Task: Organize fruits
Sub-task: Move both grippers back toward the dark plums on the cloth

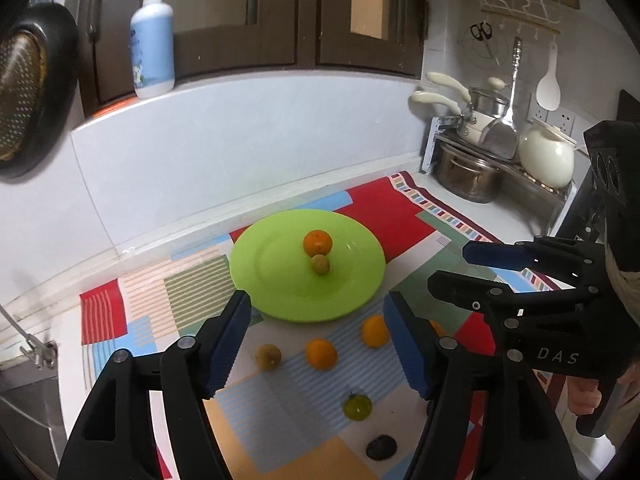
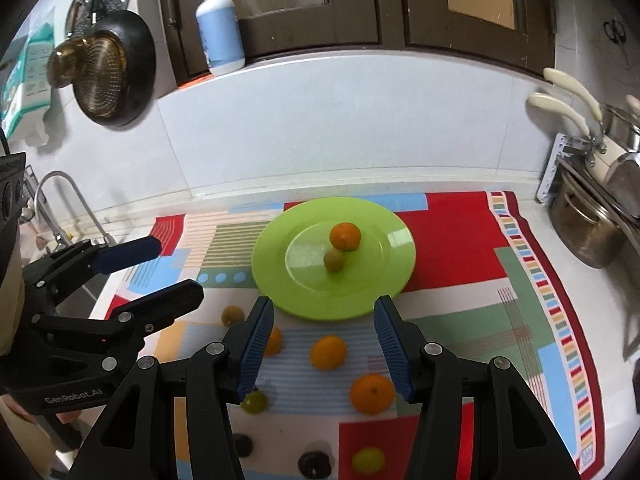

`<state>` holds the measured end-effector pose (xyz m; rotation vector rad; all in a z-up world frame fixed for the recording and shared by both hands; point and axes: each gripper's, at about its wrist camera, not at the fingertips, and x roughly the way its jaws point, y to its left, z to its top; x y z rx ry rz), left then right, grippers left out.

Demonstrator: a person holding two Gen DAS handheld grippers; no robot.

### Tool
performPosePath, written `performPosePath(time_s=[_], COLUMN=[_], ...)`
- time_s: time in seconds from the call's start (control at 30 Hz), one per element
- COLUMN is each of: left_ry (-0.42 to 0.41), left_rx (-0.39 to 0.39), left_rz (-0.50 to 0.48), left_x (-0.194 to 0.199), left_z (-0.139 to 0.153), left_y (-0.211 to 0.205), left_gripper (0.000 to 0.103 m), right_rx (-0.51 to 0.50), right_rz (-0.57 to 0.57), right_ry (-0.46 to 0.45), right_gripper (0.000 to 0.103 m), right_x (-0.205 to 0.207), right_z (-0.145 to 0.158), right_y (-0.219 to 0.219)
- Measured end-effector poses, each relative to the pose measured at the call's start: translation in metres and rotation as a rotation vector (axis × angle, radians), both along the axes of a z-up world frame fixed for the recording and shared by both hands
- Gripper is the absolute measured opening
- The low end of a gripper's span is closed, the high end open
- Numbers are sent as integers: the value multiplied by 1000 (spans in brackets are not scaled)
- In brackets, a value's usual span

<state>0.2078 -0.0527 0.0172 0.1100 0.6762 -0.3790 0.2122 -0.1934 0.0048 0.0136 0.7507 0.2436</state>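
A green plate (image 1: pixel 360 276) (image 2: pixel 384 280) lies on a patterned mat and holds an orange (image 1: pixel 317 242) (image 2: pixel 345 235) and a small brownish-green fruit (image 1: pixel 320 265) (image 2: pixel 334 260). In front of the plate, loose on the mat, lie oranges (image 1: pixel 321 354) (image 1: pixel 375 331) (image 2: pixel 328 352) (image 2: pixel 372 393), a brownish fruit (image 1: pixel 268 357) (image 2: pixel 233 315), green fruits (image 1: pixel 357 406) (image 2: pixel 255 401) (image 2: pixel 368 460) and dark fruits (image 1: pixel 381 447) (image 2: pixel 315 464). My left gripper (image 1: pixel 318 350) is open and empty above the loose fruit. My right gripper (image 2: pixel 324 344) is open and empty over an orange; it also shows in the left wrist view (image 1: pixel 452 268).
Pots and utensils on a rack (image 1: pixel 480 152) stand at the back right. A soap bottle (image 1: pixel 153 36) stands on the ledge. A sink tap (image 2: pixel 60 204) is at the left. A strainer in a pan (image 2: pixel 100 68) hangs on the wall.
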Motion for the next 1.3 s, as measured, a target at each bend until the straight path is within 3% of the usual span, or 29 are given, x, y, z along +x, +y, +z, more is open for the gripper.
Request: performPosePath(time_s=[0.6, 1.3], left_ry=[-21, -2], left_rx=[9, 103], left_rz=[0, -86], left_x=[-68, -98], left_z=[-9, -64], left_y=[1, -13], left_gripper=[76, 75], right_rx=[-18, -120], right_rz=[2, 8], right_ry=[-57, -20], right_gripper=[53, 53], right_x=[-71, -108], right_z=[-4, -50], right_y=[0, 5])
